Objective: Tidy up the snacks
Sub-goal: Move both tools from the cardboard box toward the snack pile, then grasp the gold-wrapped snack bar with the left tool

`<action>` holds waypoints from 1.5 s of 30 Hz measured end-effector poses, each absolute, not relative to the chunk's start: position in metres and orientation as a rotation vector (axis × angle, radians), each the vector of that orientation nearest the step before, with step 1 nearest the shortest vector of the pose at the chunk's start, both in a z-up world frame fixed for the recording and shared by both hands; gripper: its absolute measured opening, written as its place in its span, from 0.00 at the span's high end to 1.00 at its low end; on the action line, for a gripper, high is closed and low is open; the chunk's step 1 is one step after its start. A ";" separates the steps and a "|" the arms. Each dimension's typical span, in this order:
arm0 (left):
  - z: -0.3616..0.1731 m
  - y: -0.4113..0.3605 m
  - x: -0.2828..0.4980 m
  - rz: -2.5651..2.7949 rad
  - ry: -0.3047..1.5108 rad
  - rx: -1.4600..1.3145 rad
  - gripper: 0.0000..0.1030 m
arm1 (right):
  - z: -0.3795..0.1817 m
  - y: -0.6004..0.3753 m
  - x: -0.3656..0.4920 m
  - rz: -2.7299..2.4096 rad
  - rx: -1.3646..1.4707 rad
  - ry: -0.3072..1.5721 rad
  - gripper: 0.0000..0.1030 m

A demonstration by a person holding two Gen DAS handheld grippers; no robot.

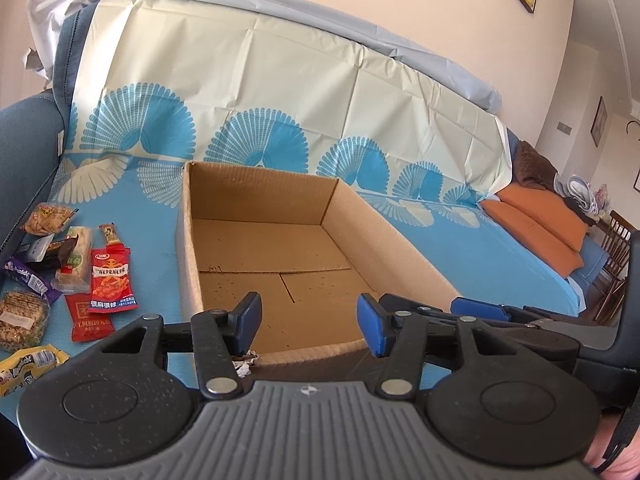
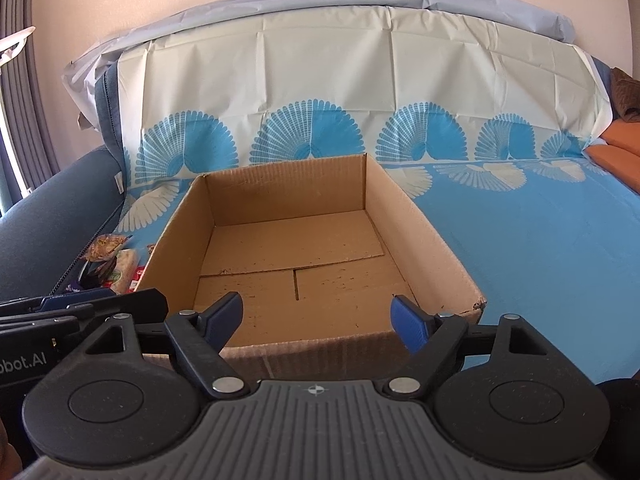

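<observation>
saw a cardboard box [image 1: 280, 248] sitting open-topped on a sofa draped with a blue-and-cream fan-print cover [image 1: 500, 248], nothing in it but the bare flaps of its floor. spotted the snacks [image 1: 60, 276] heaped on the cover just left of the box, apart from its wall: a red chilli-strip packet [image 1: 110, 282] lying on another red packet [image 1: 89, 322], a purple wrapper [image 1: 28, 278], a pale cracker pack [image 1: 76, 264], a round biscuit pack [image 1: 22, 314] and a yellow bag [image 1: 28, 364] nearest the camera. found the left gripper [image 1: 308, 322] hanging over the box's near edge, jaws roughly half apart, gripping nothing. same deal for the right gripper [image 2: 318, 318], also at the near edge, jaws spread wider, nothing between them. caught only a few snack packets peeking past the box's left wall in the right wrist view.
</observation>
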State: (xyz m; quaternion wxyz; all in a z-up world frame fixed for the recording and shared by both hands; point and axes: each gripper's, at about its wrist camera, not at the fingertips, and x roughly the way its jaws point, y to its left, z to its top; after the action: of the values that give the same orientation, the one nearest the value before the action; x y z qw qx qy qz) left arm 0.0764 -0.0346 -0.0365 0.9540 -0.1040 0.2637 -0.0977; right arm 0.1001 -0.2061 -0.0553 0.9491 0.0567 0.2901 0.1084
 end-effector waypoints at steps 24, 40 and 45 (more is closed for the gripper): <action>-0.029 0.017 0.026 -0.169 0.470 -0.144 0.87 | -0.042 -0.131 0.087 0.417 0.153 0.569 0.54; -0.083 0.115 0.044 0.253 0.544 -0.329 0.60 | -0.056 -0.077 0.078 0.554 0.082 0.616 0.58; -0.090 0.144 0.081 0.233 0.701 -0.224 0.38 | -0.057 -0.060 0.073 0.594 0.041 0.598 0.51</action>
State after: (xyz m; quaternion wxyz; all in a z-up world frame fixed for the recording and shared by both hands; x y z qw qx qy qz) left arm 0.0814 0.1439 -0.0899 0.9264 -0.1094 0.3418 0.1138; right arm 0.0734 -0.0596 -0.0567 0.9124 0.0197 0.2902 0.2881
